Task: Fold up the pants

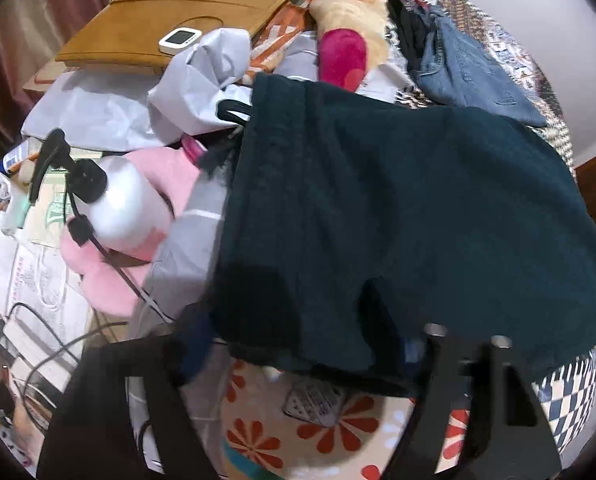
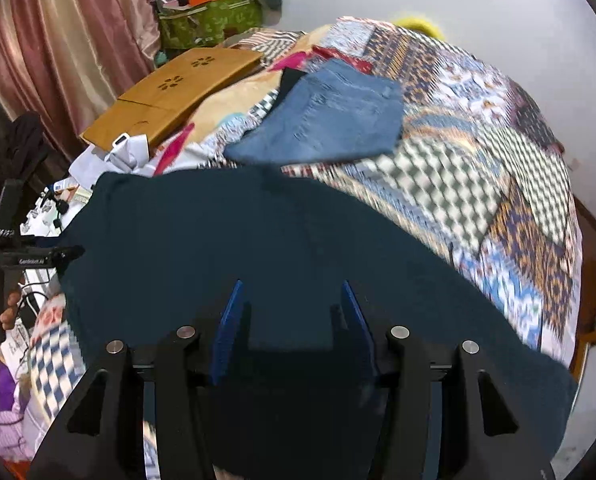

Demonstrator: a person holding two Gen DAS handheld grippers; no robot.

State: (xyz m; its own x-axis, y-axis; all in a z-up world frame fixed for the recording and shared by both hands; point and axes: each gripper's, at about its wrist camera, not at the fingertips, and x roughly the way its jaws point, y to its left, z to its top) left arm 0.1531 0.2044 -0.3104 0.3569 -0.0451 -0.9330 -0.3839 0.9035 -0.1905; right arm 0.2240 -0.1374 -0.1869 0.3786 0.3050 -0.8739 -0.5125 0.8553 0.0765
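Dark teal pants [image 1: 397, 220] lie folded in a broad slab on the patterned bedspread [image 2: 477, 184]. In the left wrist view my left gripper [image 1: 301, 350] hovers at the pants' near edge, jaws open, and the cloth edge lies between the fingers without being pinched. In the right wrist view my right gripper [image 2: 291, 286] is over the pants [image 2: 258, 232], its blue pads [image 2: 230, 320] apart with nothing clamped between them. The left gripper's body [image 2: 22, 258] shows at that view's left edge, held by a hand [image 2: 6, 312].
Folded blue jeans [image 2: 329, 120] lie farther back on the bed. A wooden lap desk [image 1: 178, 12], a crumpled white bag [image 1: 202, 84], a white spray bottle [image 1: 126, 200], a pink plush [image 1: 110, 280] and cables [image 1: 38, 352] crowd the left side. Pink curtains [image 2: 58, 40] hang behind.
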